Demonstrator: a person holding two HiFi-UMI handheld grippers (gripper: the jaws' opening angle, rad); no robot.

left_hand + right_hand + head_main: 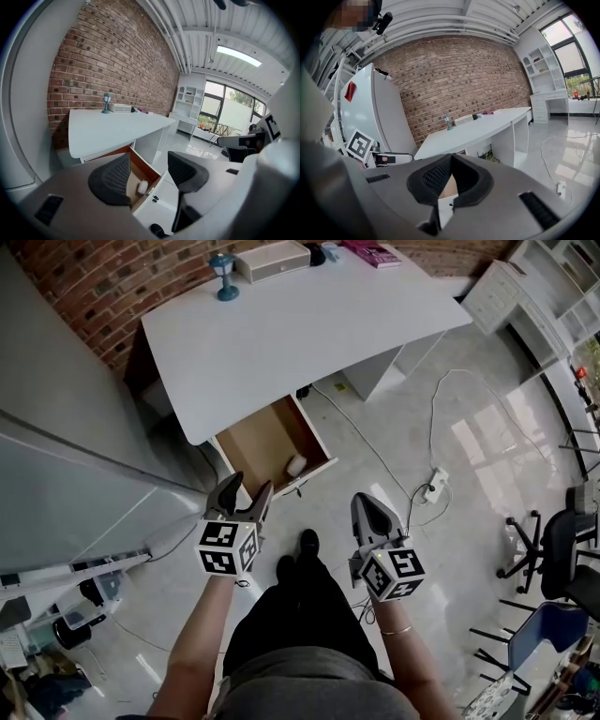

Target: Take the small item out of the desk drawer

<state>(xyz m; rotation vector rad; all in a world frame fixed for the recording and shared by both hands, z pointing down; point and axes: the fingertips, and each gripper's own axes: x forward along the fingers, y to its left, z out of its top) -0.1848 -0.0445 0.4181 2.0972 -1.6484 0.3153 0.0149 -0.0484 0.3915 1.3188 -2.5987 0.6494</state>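
Bright daylight from windows (pixel 220 101); glare on glossy floor (pixel 487 442); fisheye edges, dark vignette.

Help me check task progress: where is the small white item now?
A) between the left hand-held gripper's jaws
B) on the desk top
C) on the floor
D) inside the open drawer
D: the small white item lies inside the open drawer, near its front panel, and the left hand-held gripper hangs open and empty.

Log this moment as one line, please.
drawer open | small white item inside, untouched | left tongs open, empty | right tongs shut, empty
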